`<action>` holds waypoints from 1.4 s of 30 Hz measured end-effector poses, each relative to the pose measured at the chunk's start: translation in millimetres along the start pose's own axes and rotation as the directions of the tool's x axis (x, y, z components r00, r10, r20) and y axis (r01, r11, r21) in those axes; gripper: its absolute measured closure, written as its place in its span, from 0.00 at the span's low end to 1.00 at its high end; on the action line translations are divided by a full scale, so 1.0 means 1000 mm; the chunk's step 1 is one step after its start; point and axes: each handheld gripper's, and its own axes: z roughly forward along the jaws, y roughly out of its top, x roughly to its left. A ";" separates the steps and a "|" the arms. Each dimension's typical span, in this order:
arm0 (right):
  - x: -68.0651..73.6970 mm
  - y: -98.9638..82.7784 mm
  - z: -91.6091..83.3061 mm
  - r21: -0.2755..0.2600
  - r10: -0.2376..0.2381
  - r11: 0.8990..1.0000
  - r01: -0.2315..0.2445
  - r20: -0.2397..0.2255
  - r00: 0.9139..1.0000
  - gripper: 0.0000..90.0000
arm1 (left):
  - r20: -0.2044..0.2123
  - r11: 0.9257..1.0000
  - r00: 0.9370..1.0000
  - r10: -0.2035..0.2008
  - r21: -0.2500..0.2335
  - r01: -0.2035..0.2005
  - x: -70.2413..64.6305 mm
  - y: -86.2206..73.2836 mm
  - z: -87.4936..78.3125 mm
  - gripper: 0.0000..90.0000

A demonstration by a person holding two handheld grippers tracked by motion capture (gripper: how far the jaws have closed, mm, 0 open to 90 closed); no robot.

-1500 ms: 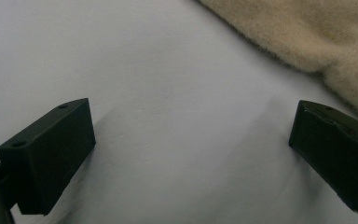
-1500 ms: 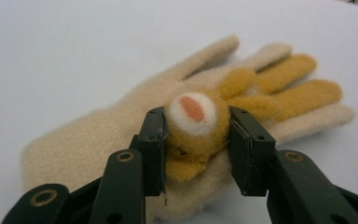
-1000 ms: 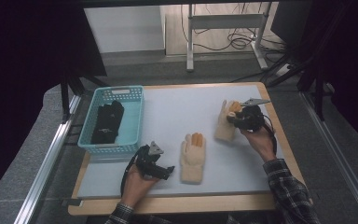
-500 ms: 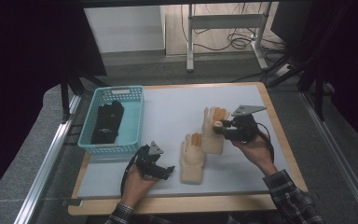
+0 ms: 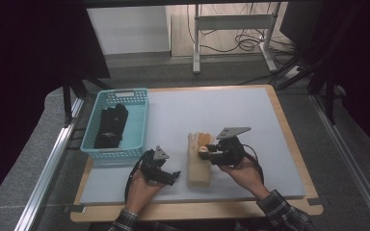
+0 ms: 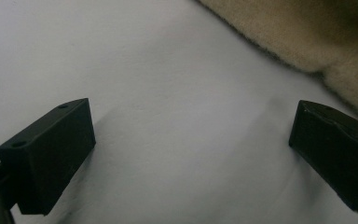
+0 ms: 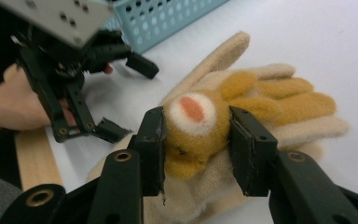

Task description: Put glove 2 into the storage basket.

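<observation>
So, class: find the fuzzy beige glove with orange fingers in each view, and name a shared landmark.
High view: fuzzy beige glove lies centre, beside the right tool.
Left gripper view: its beige edge fills the top right corner.
Right gripper view: centre, its orange part pinched.
Shared landmark: the white table mat.

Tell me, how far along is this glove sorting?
Done: a black pair already lies in the blue basket. In hand: the right gripper is shut on the orange-patched part of one beige glove, holding it over the second beige glove on the white table. The left gripper rests open beside them, holding nothing. Left: probably getting both beige gloves into the basket.
</observation>
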 end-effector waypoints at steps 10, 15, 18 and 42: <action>0.002 -0.025 0.027 0.074 -0.090 0.994 0.083 0.094 0.991 0.57 | 0.000 1.000 1.000 0.001 0.001 -0.001 0.000 0.000 0.000 0.00; -0.002 -0.033 0.028 0.074 -0.054 0.996 0.049 0.074 0.996 0.51 | -0.001 1.000 1.000 0.001 0.001 -0.001 0.000 0.000 0.000 0.00; -0.003 -0.031 0.024 0.074 -0.054 0.996 0.049 0.069 0.996 0.44 | -0.001 1.000 1.000 0.001 0.001 -0.001 0.000 0.000 0.000 0.01; -0.028 -0.061 -0.002 0.103 -0.049 0.994 0.047 0.022 0.999 0.91 | -0.015 1.000 1.000 -0.020 0.014 0.020 -0.002 -0.004 -0.006 0.01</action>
